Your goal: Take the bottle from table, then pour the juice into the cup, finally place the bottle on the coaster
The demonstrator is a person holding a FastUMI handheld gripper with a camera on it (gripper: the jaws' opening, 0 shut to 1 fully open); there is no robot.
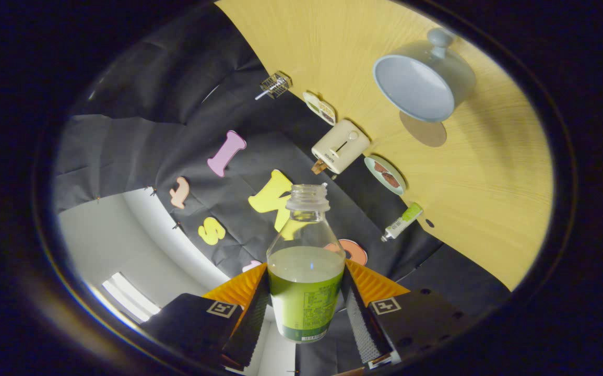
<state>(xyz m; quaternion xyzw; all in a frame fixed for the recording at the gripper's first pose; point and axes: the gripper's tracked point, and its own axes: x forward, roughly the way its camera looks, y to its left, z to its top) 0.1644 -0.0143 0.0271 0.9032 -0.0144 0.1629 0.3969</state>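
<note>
Gripper view: the hand-held gripper is clamped on the bottle, one finger pressing its label from the 9 o'clock side and the other from 3 o'clock. The bottle stands between them with its open neck pointing away toward 12 o'clock; no cap sits on it. Pale green juice fills the lower part, level with the top of the label, and the shoulder and neck above are clear.

The scene is rolled, so the wooden worktop sweeps across from 12 to 4 o'clock of the bottle. At about 1 o'clock, well beyond the fingers, a pale blue cup with a knob-like handle shows its empty inside. Just beside it, nearer the bottle, lies a round brown coaster, partly overlapped by the cup from this angle; whether they touch I cannot tell.

Along the worktop's edge by the black wall runs a row of small things: a wire whisk at 12 o'clock, a small card, a cream toaster, a green plate with brown pieces, and a white tube with a green cap at 2 o'clock, nearest the bottle.
</note>
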